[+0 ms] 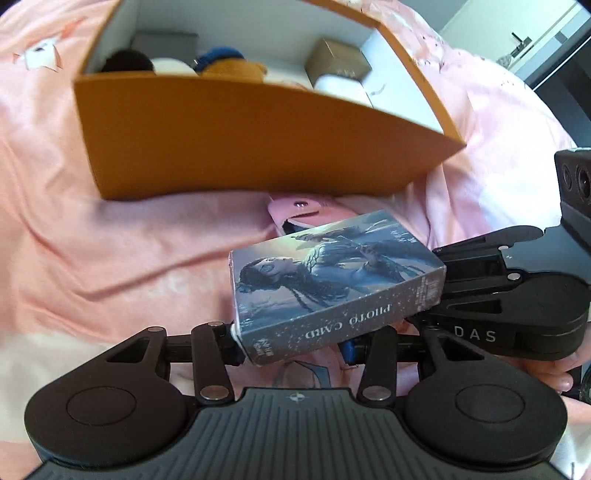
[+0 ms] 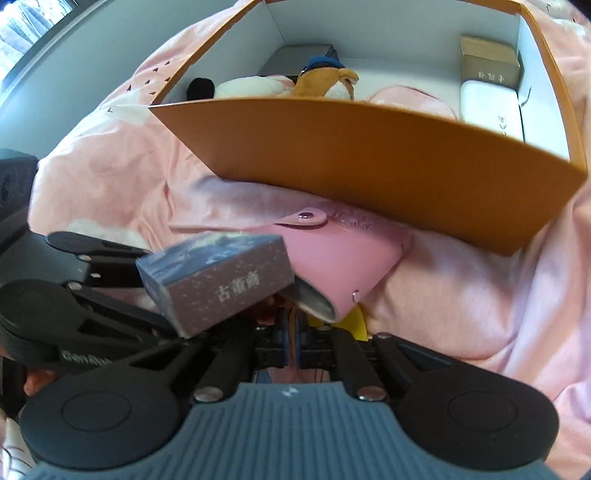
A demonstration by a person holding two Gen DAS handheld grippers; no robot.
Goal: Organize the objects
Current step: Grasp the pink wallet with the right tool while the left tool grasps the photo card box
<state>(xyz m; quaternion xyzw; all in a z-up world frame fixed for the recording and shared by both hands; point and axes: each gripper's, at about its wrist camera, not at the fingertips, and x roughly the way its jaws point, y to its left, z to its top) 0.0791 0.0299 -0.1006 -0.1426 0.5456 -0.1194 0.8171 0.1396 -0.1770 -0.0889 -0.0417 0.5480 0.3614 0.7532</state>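
Pinched in the left hand-held gripper (image 1: 291,347), the photo card box (image 1: 332,288) hung over the bed beside the pink pouch (image 2: 332,258), both still outside the half-filled orange box (image 1: 258,140).

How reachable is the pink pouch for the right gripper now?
Probably yes: the pink pouch lies just ahead of the right gripper, near end bare. Its jaws look shut, and the card box in the left gripper crowds one side.

I'm working in a bedroom at home: everything sits on a rumpled pink bedsheet (image 1: 110,240) with small printed animals. An orange storage box (image 2: 369,155) on it holds plush toys (image 2: 325,83), and a window (image 2: 22,26) shows beyond.
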